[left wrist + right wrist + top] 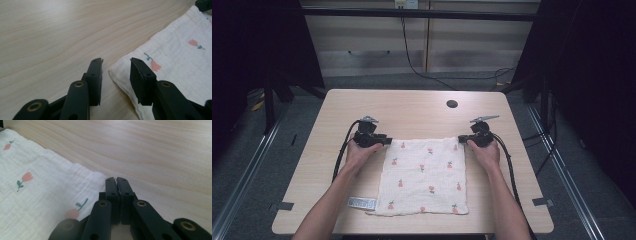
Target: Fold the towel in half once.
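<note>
A white cloth [424,175] printed with small red tulips lies flat on the wooden table [412,107]. My left gripper [385,141] is at its far left corner. In the left gripper view the jaws [116,62] stand open on either side of that corner of the cloth [175,57], and the pads do not touch it. My right gripper [463,140] is at the far right corner. Its jaws [116,180] are shut, a thin sliver of the cloth [37,195] shows between the tips, and the corner runs in under them.
A grey label [362,202] sticks out at the cloth's near left corner. A round dark hole [452,104] sits in the table's far right part. Black cables trail back along both forearms. Dark stands flank the table.
</note>
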The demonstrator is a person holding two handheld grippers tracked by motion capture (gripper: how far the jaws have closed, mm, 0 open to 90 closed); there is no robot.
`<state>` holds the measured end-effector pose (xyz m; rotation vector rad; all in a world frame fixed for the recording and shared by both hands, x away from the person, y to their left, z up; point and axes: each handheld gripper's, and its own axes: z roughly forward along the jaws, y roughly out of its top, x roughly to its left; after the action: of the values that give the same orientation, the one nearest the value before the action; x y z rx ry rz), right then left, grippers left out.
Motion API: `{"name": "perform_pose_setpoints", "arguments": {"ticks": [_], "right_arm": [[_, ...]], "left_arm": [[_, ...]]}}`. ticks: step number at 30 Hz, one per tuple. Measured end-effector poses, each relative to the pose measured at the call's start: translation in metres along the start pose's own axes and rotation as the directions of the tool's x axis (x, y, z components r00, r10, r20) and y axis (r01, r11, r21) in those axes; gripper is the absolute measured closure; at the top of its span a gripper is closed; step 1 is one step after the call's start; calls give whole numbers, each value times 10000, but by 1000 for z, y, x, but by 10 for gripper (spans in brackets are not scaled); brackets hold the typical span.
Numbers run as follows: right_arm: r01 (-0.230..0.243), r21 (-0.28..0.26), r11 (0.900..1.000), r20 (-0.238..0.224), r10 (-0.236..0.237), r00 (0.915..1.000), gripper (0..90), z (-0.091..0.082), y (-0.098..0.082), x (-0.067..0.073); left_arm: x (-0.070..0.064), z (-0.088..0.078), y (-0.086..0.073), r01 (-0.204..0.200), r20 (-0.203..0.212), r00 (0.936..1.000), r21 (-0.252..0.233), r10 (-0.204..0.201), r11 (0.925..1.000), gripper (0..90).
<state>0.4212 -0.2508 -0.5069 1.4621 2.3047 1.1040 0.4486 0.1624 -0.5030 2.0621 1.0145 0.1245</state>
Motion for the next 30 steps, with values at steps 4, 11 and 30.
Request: {"name": "perform_pose_setpoints", "arguments": {"ticks": [4,11,30], "right_arm": [[30,-12,10000,25,-30,10000,890,0,0,0],[-21,-35,10000,44,21,10000,890,0,0,0],[-102,-117,9999,46,103,9999,892,0,-1,2]], "left_arm": [[-3,5,-1,69,-4,10000,7,-69,10000,596],[-14,9,1,-594,-369,9975,152,600,9981,600],[-11,8,-6,-6,470,9989,-190,15,9998,865]]}}
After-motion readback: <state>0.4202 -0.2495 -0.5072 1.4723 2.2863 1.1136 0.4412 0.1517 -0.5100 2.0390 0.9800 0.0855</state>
